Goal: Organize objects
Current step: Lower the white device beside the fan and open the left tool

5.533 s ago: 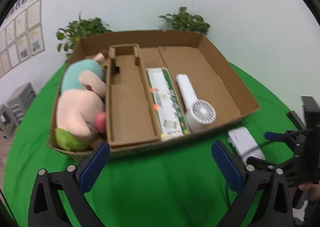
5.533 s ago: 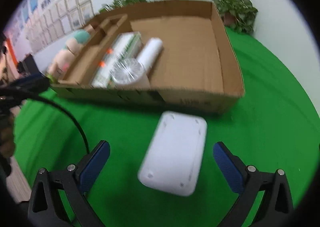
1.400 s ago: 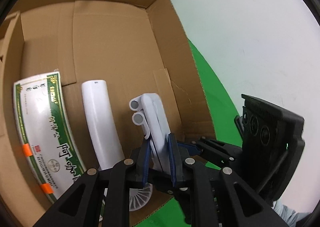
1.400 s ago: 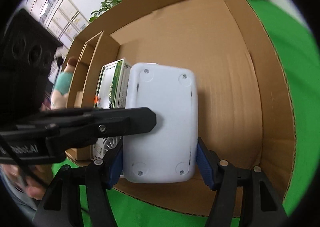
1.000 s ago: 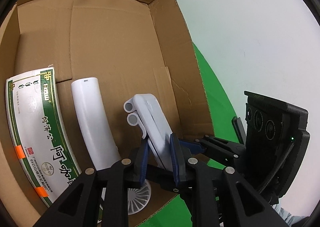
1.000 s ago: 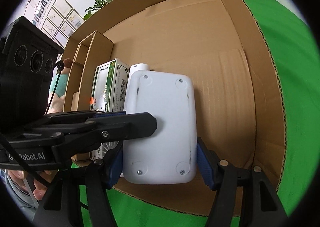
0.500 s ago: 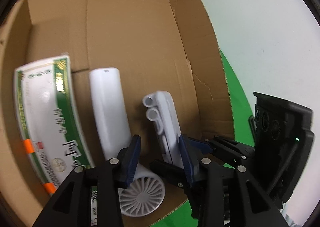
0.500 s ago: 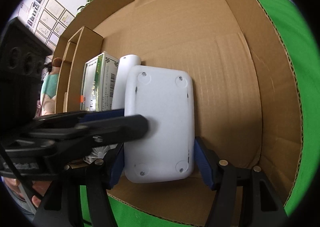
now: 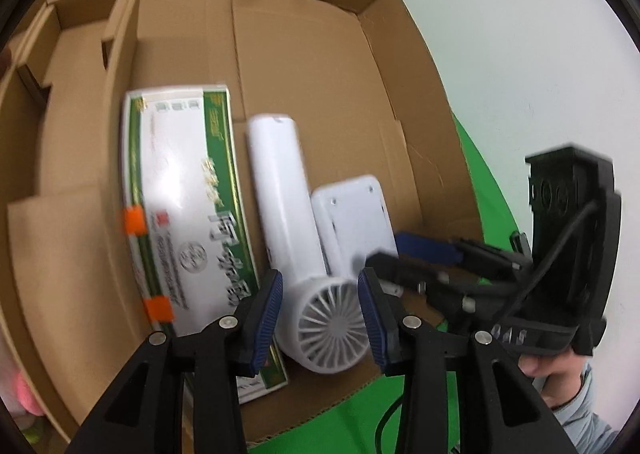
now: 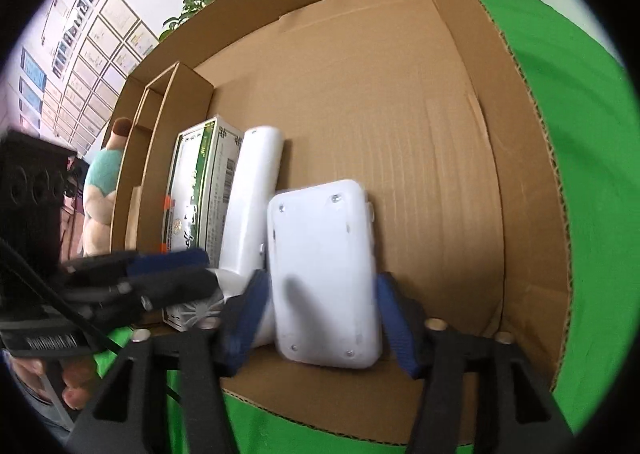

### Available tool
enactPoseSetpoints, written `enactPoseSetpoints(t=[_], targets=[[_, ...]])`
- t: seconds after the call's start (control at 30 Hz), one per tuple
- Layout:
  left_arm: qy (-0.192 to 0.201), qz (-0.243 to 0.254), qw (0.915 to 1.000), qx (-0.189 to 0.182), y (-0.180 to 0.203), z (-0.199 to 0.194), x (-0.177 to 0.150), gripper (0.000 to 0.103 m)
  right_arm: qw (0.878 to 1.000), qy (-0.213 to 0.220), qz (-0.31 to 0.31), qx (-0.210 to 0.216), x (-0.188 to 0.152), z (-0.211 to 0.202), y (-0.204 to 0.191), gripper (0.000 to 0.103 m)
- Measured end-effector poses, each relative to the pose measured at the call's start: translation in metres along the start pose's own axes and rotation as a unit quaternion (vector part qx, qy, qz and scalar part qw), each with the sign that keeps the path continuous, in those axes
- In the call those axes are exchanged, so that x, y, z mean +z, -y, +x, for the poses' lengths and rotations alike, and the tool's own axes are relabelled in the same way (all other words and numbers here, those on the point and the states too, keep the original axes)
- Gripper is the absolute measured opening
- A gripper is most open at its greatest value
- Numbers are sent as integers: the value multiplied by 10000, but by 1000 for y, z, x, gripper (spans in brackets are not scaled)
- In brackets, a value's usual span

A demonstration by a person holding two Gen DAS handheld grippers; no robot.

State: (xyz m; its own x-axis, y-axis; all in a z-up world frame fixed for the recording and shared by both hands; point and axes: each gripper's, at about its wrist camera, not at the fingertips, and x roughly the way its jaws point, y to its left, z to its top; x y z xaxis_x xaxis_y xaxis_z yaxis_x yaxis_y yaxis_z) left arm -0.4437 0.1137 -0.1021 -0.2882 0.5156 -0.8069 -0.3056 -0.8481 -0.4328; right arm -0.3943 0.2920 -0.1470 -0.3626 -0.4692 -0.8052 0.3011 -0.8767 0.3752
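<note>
Green cloth lay under your cardboard box (image 10: 516, 101). Your right gripper (image 10: 320, 318) had just been closing, jaws flanking the white device (image 10: 324, 278) at lower centre beside the handheld fan (image 9: 296, 238) — tidy packing. Your left gripper (image 9: 320, 314) hung empty, jaws half-wide.

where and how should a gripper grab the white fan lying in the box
Grip the fan on its straight handle, coming from above with jaws across its width. The handle is slim and even; the round head by the near wall is wider, and the green carton and white device flank it closely.
</note>
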Motion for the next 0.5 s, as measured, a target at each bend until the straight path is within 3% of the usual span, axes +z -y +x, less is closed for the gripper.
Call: enactPoseSetpoints(t=[0.23, 0.37, 0.5], targets=[[88, 20, 9999, 69, 3, 16, -2, 38, 9996, 38, -26, -265, 7, -1, -1, 40], [133, 125, 9996, 211, 8, 13, -6, 38, 9986, 108, -197, -473, 2, -5, -5, 42], [324, 256, 9978, 512, 14, 1, -13, 38, 9990, 299, -105, -327, 3, -7, -2, 44]])
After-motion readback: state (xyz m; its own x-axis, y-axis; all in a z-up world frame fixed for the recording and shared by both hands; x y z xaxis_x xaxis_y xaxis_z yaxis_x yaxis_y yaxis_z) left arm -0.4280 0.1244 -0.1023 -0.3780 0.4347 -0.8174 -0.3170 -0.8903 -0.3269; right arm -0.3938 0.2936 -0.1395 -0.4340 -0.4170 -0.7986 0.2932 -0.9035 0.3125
